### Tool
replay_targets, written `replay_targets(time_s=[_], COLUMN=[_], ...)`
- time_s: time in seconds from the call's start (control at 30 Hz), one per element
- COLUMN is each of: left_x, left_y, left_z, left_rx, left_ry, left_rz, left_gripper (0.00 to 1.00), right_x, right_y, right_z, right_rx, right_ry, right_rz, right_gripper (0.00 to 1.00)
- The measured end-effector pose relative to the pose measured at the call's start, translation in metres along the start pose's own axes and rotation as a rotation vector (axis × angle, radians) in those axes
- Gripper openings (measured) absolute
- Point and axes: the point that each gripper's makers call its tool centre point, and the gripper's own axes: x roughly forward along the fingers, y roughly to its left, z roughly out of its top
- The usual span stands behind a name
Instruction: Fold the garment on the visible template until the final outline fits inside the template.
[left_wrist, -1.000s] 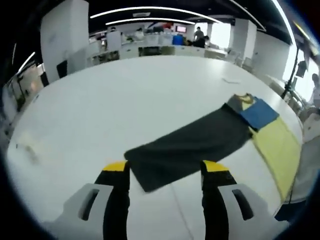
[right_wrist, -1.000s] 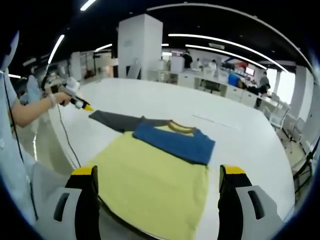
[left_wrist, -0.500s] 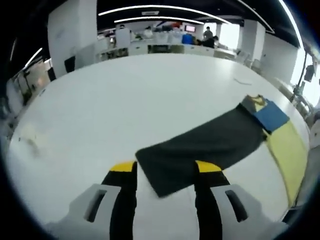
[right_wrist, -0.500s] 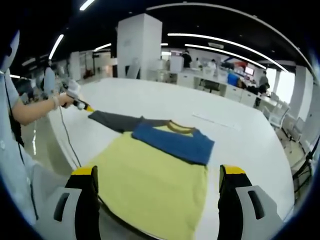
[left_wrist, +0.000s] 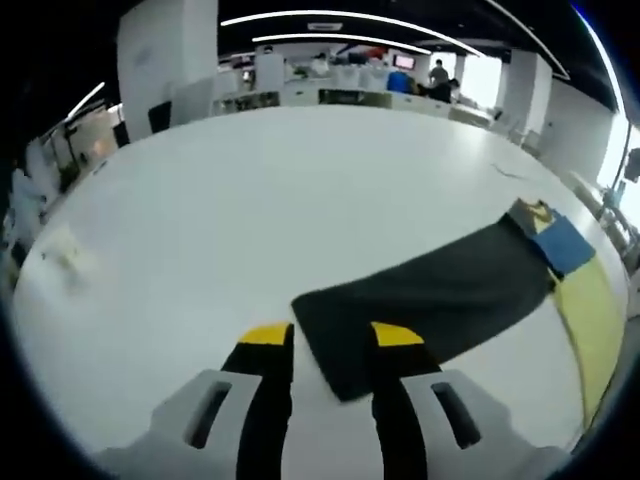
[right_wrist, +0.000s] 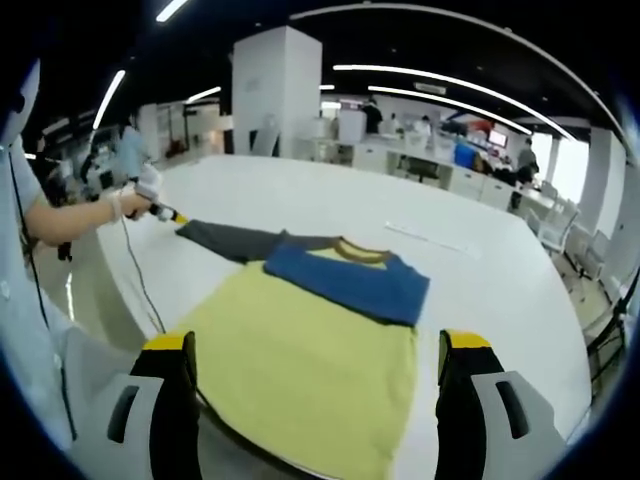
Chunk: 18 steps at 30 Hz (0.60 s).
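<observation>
Closing in on the sleeve end, left gripper (left_wrist: 332, 345) low over the table (left_wrist: 230, 200).

Spread across the white table lies the garment (right_wrist: 310, 350), its yellow body nearest the right gripper (right_wrist: 312, 360), a blue band across the chest, and one long grey sleeve (left_wrist: 430, 300) stretched flat away from it; I cannot make out a template outline under it. The left gripper's jaws stand narrowly apart, straddling the sleeve's corner, and I cannot tell whether they have cloth yet. The right gripper's jaws stand wide apart, holding nothing, just above the yellow hem at the table edge. The risk I see: a pinch so close to the corner may slip off as the sleeve lifts, or drag the whole shirt sideways, since nothing pins the body. The hem already sits at the edge and could slide off.
</observation>
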Motion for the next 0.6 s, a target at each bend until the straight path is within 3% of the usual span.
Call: replay_targets(time_s=[0.17,0.6], left_x=[0.004,0.010], left_y=[0.011,0.012], left_z=[0.000,-0.011], left_rx=[-0.037,-0.028], left_ry=[-0.021,0.022], left_rz=[0.038,0.036], left_gripper=[0.18,0.15], right_x=[0.000,0.001], right_y=[0.001,0.001], right_z=[0.000,-0.002], right_rx=[-0.002,0.001], right_ry=[-0.004,0.005], right_rz=[0.003,-0.003], right_gripper=[1.00,0.97])
